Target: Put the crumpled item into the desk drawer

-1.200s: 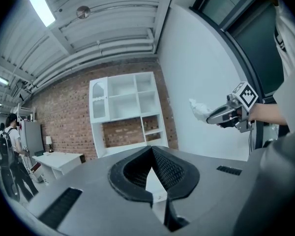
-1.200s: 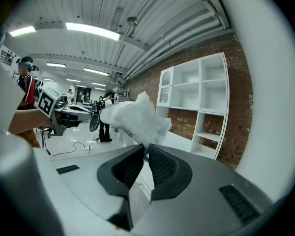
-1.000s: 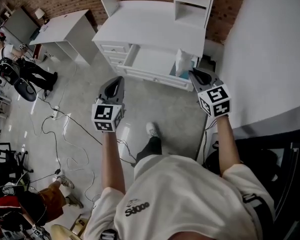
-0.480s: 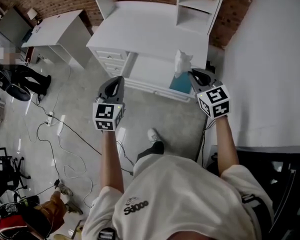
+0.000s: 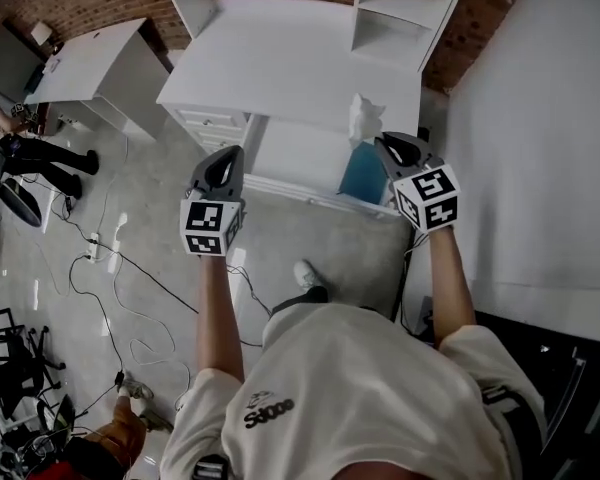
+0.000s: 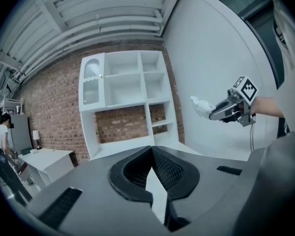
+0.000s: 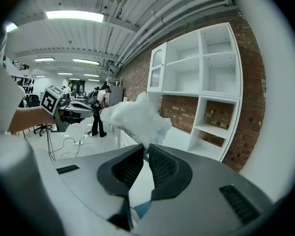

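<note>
The crumpled white item (image 5: 363, 118) (image 7: 135, 119) sticks up out of my right gripper (image 5: 382, 140) (image 7: 145, 149), which is shut on its lower edge. It hangs above the right end of the open desk drawer (image 5: 292, 154), whose white inside shows bare. The drawer belongs to a white desk (image 5: 280, 58) with a shelf unit on top. My left gripper (image 5: 230, 156) (image 6: 151, 149) is held level in front of the drawer's left end, jaws shut with nothing between them. From the left gripper view I see the right gripper (image 6: 214, 114) carrying the item (image 6: 201, 106).
A teal-blue thing (image 5: 363, 175) sits at the drawer's right end. Small closed drawers (image 5: 212, 121) are left of the open one. A white wall panel (image 5: 540, 148) runs along the right. A second white desk (image 5: 90, 58), floor cables (image 5: 130, 278) and a person (image 5: 40, 148) are at left.
Both grippers have moved forward toward the desk, which now lies closer beneath them. The right gripper still carries the crumpled item, now over the drawer's right end.
</note>
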### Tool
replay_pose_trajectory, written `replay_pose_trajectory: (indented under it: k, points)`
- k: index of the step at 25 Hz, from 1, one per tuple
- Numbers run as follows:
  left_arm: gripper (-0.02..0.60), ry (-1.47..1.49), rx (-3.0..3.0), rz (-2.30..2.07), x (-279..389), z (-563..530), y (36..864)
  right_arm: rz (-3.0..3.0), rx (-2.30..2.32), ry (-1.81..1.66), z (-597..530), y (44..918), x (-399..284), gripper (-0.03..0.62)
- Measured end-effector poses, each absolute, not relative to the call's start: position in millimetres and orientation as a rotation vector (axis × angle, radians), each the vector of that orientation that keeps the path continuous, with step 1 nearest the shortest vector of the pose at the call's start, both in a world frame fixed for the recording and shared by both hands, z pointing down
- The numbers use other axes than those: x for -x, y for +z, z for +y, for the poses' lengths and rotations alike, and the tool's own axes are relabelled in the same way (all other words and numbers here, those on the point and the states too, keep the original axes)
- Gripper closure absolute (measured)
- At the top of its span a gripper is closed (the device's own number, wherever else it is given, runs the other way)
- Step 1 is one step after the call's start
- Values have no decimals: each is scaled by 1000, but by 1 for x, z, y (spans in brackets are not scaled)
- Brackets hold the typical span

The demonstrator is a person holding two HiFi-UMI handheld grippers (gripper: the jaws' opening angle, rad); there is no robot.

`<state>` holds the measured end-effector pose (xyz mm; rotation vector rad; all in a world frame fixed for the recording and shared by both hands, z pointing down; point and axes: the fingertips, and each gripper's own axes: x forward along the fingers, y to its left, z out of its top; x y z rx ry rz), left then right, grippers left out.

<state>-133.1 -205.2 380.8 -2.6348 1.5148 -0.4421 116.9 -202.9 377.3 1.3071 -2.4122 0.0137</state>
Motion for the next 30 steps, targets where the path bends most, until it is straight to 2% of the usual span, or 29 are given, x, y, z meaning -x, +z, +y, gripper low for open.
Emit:
replay_pose_trajectory:
  k: [13,30]
  points:
    - [563,-508,2719,1450,119,-273,411,-2352,-1257,116,-276,425,-109,562]
    - [563,-709,2817,1503,99,-369,499,-2152,-1075,449,-369,591,-115,562]
